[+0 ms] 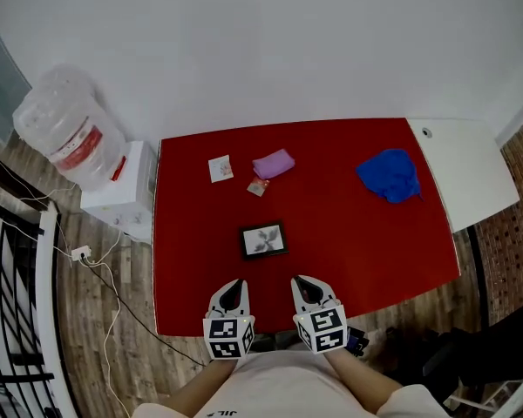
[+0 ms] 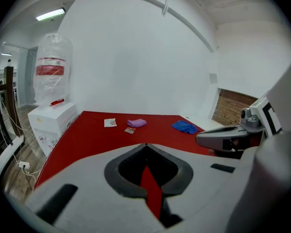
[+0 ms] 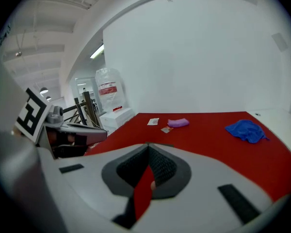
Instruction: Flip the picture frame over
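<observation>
A small black picture frame (image 1: 263,240) lies picture side up on the red table (image 1: 357,233), a little in front of both grippers. My left gripper (image 1: 233,283) hovers over the near table edge, shut and empty. Beside it my right gripper (image 1: 302,281) is likewise shut with nothing held. In both gripper views the jaws (image 2: 145,147) (image 3: 148,147) meet at the tips and the frame is hidden behind them.
At the back of the table lie a white card (image 1: 220,169), a purple cloth (image 1: 273,164) and a small packet (image 1: 258,186); a blue cloth (image 1: 390,175) sits at right. A water dispenser (image 1: 113,194) stands left of the table, a white desk (image 1: 466,171) on its right.
</observation>
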Motion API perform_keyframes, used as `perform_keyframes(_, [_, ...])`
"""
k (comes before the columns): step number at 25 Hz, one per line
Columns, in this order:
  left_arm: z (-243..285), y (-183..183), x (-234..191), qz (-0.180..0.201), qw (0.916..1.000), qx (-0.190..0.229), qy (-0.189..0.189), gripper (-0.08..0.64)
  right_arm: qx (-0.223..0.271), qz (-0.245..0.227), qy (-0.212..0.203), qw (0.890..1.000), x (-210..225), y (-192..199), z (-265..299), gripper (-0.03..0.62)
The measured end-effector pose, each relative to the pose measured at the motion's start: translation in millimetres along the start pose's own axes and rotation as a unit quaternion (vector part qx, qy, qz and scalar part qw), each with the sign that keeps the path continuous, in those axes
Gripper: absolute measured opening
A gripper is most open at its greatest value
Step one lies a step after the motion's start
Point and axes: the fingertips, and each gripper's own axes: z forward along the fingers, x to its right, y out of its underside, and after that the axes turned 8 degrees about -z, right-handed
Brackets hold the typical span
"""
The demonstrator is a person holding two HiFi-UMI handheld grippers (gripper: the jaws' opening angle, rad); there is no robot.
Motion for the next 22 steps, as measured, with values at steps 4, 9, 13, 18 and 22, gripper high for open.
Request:
perform_keyframes(4, [16.9,-4.0,-11.0,-0.004,1.0000,0.001,-0.008,0.006,-0.010,0.001,-0.007,1.000,4.2,0.4,23.9,0.005])
perform_keyframes(9, [42.3,-4.1,-24.6,0.006,1.0000,0.001,-0.001,0.006,-0.028,0.005,-0.012,1.000,8.2,10.5,62.2,0.005])
perform_keyframes(13, [60.7,4.1,-40.8,-0.003,1.0000,-0.007,0.001,0.006,-0.041,0.006,-0.009,0.999,4.3,17.5,94.8,0.005])
perform_keyframes(18, [81.6,14.1,-55.7,-0.034,0.9993,-0.014,-0.001,0.006,-0.049,0.014,-0.006,0.999,-1.4,24.9,132.3,0.005])
perform_keyframes(22, [88.6,17.0,-67.1,-0.036,0.9992,-0.015,-0.004,0.006,-0.066,0.018,-0.006,0.998,-8.4,34.1,161.7,0.006])
